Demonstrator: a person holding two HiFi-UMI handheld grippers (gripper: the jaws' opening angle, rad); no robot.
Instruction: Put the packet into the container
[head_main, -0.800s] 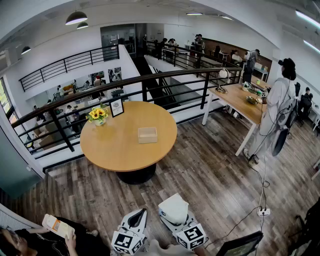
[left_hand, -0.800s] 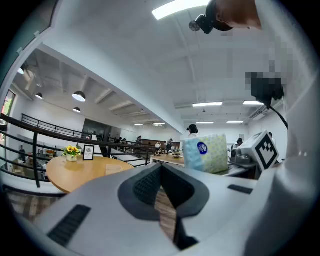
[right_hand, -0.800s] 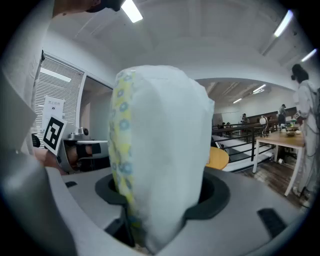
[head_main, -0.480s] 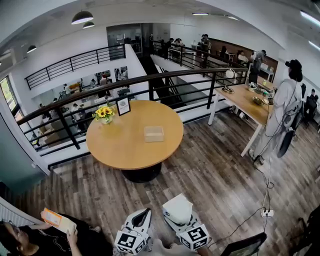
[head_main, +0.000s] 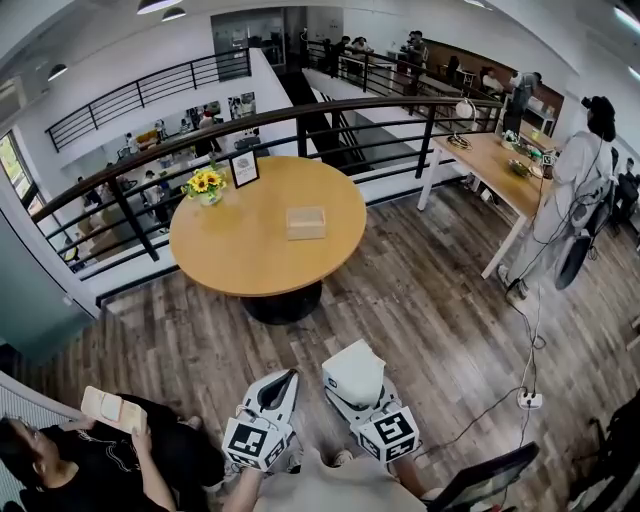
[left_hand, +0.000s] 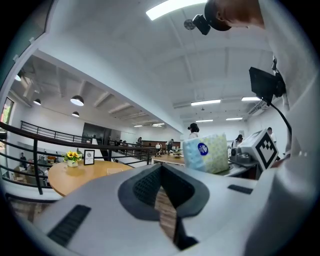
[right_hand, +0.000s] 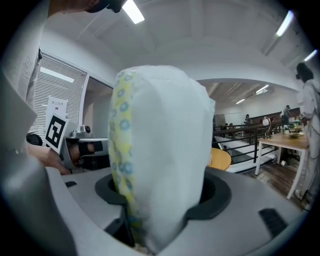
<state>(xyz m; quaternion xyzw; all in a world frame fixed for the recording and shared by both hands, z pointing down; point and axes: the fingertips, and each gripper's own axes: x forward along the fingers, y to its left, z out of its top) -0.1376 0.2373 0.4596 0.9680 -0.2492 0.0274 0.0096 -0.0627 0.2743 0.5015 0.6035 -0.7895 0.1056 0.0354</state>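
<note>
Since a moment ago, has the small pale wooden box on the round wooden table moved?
No. The small pale wooden box keeps its place on the round wooden table, equally far right of the sunflower vase; only the camera shifted.

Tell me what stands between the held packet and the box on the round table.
Nothing visible does. The packet is clamped in the right gripper; only bare wooden floor lies between it and the box on the round table. Flowers and a picture frame stand at the far edge.
</note>
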